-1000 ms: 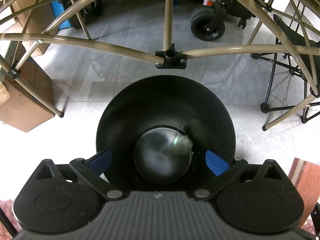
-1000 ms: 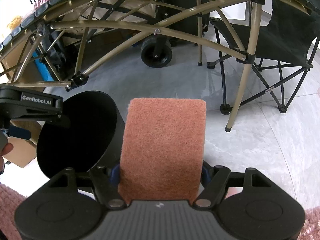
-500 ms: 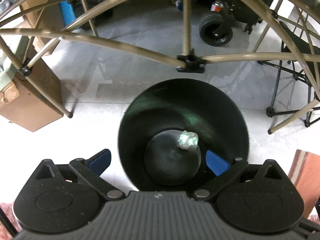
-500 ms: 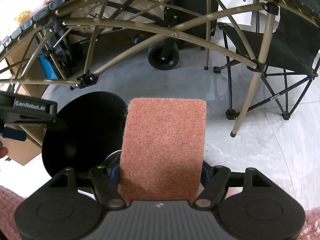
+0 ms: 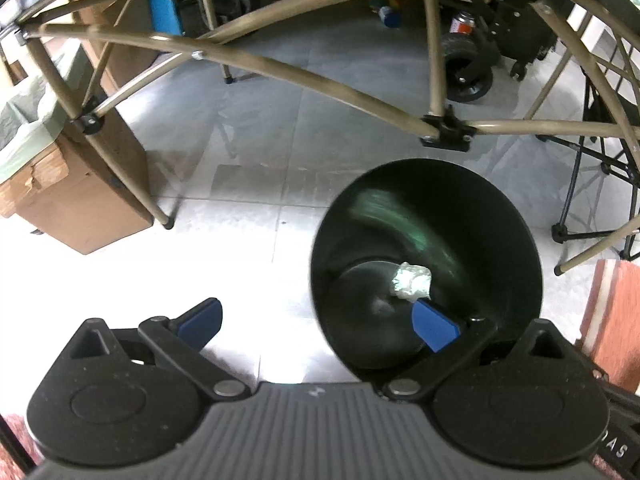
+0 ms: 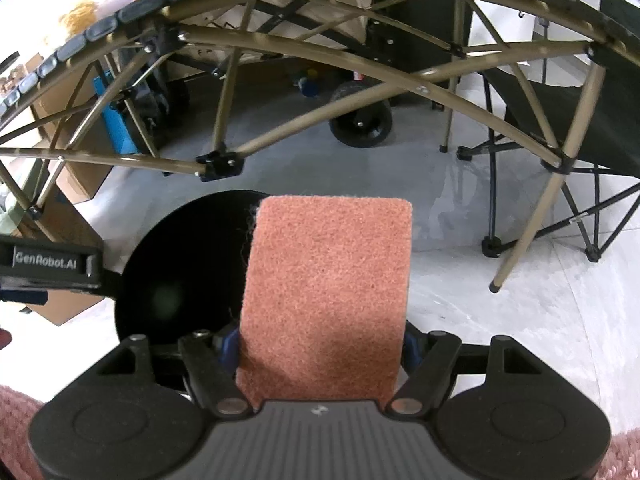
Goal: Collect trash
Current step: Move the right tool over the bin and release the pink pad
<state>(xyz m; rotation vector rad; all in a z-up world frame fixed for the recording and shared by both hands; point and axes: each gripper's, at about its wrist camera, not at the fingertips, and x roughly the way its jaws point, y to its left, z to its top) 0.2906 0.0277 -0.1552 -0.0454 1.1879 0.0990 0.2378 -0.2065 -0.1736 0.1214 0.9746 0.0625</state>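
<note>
Trash collection looks to be at the depositing step: the left gripper (image 5: 316, 322) is spread wide and grasps nothing, its right finger reaching over the rim of the black bin (image 5: 516, 240), at the bottom of which one crumpled wad of trash (image 5: 412, 280) is seen. To the right, one reddish scouring pad (image 6: 328, 296) is clamped upright in the right gripper (image 6: 320, 344), just beside the single bin (image 6: 180, 280); next, a fresh piece of trash would presumably have to be sought
</note>
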